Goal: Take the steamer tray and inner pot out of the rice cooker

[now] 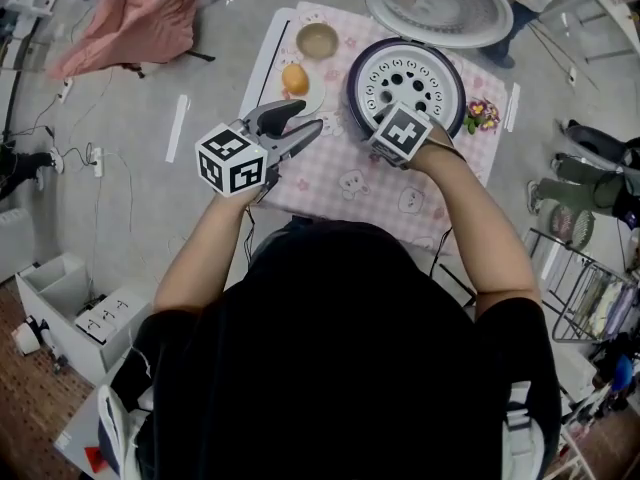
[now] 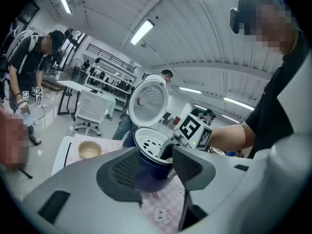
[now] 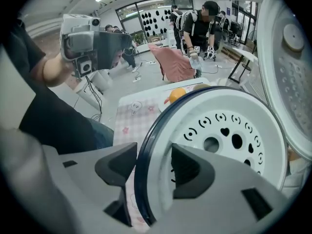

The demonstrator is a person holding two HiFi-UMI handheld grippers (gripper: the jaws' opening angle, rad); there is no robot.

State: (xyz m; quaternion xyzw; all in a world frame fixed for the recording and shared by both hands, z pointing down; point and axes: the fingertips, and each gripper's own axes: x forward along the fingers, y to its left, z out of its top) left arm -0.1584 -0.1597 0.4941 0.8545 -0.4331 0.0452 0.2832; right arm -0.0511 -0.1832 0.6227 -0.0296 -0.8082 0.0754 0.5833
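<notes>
The dark blue rice cooker (image 1: 352, 80) stands on the table with its lid (image 1: 438, 5) swung open behind it. The white perforated steamer tray (image 1: 405, 78) sits in its top and hides the inner pot. My right gripper (image 1: 398, 130) points down at the cooker's near edge. Its jaws (image 3: 153, 167) are open and straddle the blue rim (image 3: 141, 169): one pad outside with a small gap, the other over the tray (image 3: 229, 130). My left gripper (image 1: 312, 114) hovers open and empty left of the cooker, with the cooker (image 2: 151, 172) seen beyond its jaws.
A pink checked cloth (image 1: 340, 183) covers the small table. A tan bowl (image 1: 317, 40) and an orange (image 1: 295, 78) lie left of the cooker, a small flower piece (image 1: 483, 115) to its right. Other people, chairs and a pink cloth (image 1: 140, 23) surround the table.
</notes>
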